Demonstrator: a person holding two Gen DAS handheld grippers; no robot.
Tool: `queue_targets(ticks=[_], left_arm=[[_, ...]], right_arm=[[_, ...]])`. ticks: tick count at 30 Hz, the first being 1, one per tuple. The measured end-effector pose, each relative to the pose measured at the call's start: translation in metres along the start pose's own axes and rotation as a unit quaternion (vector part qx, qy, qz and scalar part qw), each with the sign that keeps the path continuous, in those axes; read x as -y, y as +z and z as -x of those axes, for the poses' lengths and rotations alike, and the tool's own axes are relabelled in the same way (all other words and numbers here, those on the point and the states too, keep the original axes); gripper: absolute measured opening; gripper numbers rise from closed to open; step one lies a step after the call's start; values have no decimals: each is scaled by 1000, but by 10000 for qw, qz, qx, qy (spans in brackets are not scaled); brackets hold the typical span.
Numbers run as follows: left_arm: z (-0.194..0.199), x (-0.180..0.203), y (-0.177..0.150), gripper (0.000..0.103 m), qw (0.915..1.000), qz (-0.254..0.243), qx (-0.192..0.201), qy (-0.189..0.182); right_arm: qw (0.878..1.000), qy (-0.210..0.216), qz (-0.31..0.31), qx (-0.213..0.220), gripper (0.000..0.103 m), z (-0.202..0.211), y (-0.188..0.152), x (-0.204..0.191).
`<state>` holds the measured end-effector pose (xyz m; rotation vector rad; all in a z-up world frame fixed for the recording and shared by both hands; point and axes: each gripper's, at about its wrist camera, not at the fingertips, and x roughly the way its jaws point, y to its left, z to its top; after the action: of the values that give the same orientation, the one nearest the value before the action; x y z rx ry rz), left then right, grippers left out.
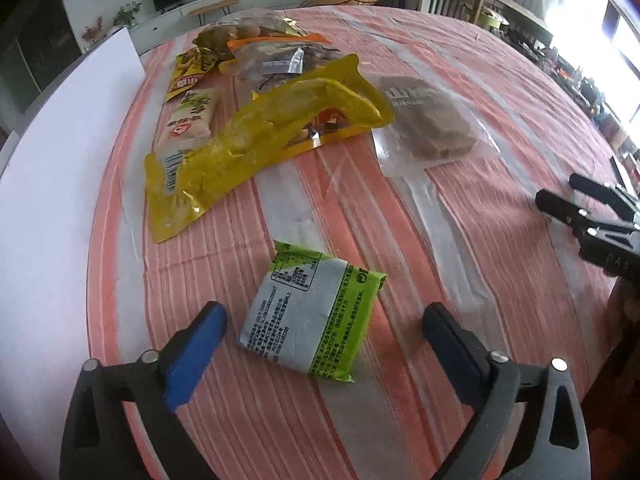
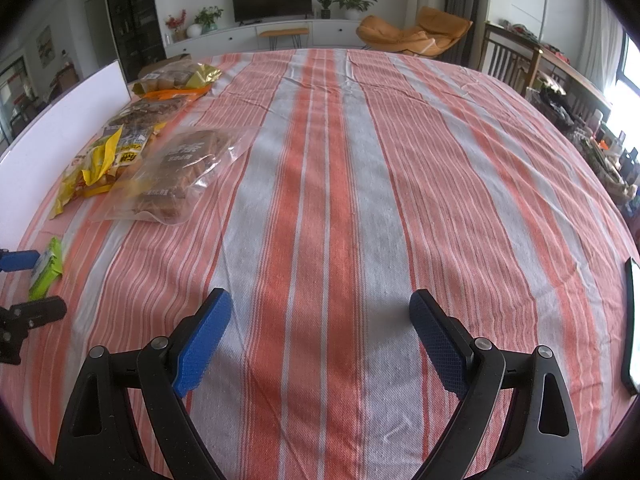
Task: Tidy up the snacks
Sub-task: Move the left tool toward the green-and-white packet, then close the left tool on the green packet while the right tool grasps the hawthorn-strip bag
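We hold the left gripper (image 1: 324, 344) over the near edge of the bench (image 1: 460, 80), its jaws spread wide apart with nothing pressed between them. A small green and silver snack packet (image 1: 312, 312) lies flat on the striped cloth (image 2: 340, 200), printed back upward, between the two blue pads but touching neither. Beyond it lies a long yellow pouch (image 1: 256, 140), crumpled and slanting, with one end overlapping a cream-coloured bar packet (image 1: 192, 116). Further back a loose pile of snack bags (image 1: 264, 48) sits near a white board (image 1: 68, 152) that runs along the left edge of the bench. To the right of the yellow pouch, just beside it, a clear bag of brown cakes (image 1: 424, 120) lies flat on the cloth.

Our right gripper (image 2: 322, 344) hangs above a bare stretch of the cloth, well apart from the snacks, jaws likewise wide apart and empty. From its camera the green packet shows at the far left, between the left gripper's fingertips. A dark phone (image 2: 632, 328) lies at the right edge of the bench.
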<state>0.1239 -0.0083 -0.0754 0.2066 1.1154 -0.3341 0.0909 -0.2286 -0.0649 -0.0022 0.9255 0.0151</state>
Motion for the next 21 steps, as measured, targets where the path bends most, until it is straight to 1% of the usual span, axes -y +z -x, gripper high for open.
queue_targets(ticks=[1,4,6,8,9,10,11,15,16,17,19,21], left_arm=[[0,-1,0,102,10000,-1,-8,-23],[0,-4,-1,103,10000,-56,-34,-57],[1,-11,1,101,9999,55,-40,-124],[7,-21,-1,95,9992,281,54,-277],[8,-24,-2,90,9987,370,86,-328],[10,-27,-2,84,9985,414,110,-335],[11,-28,-2,81,9987,397,126,-288],[11,-17,-3,69,9999,38,111,-92],[11,-11,-4,63,9999,-107,126,-5],[13,-8,-4,57,9996,-213,177,-54],[13,-4,-4,54,9995,-251,193,-39],[15,-7,-5,52,9996,-137,237,-64]], right_arm=[[10000,0,0,0,93,0,0,0],[10000,1,1,-1,93,0,0,0],[10000,3,1,-1,93,0,0,0],[10000,1,1,-1,93,0,0,0],[10000,0,1,-1,93,0,0,0],[10000,-1,1,-1,93,0,0,0],[10000,1,1,-1,93,0,0,0],[10000,2,2,-1,93,0,0,0],[10000,3,2,-1,93,0,0,0],[10000,4,2,-2,93,0,0,0],[10000,4,2,-1,93,0,0,0],[10000,4,2,-2,93,0,0,0]])
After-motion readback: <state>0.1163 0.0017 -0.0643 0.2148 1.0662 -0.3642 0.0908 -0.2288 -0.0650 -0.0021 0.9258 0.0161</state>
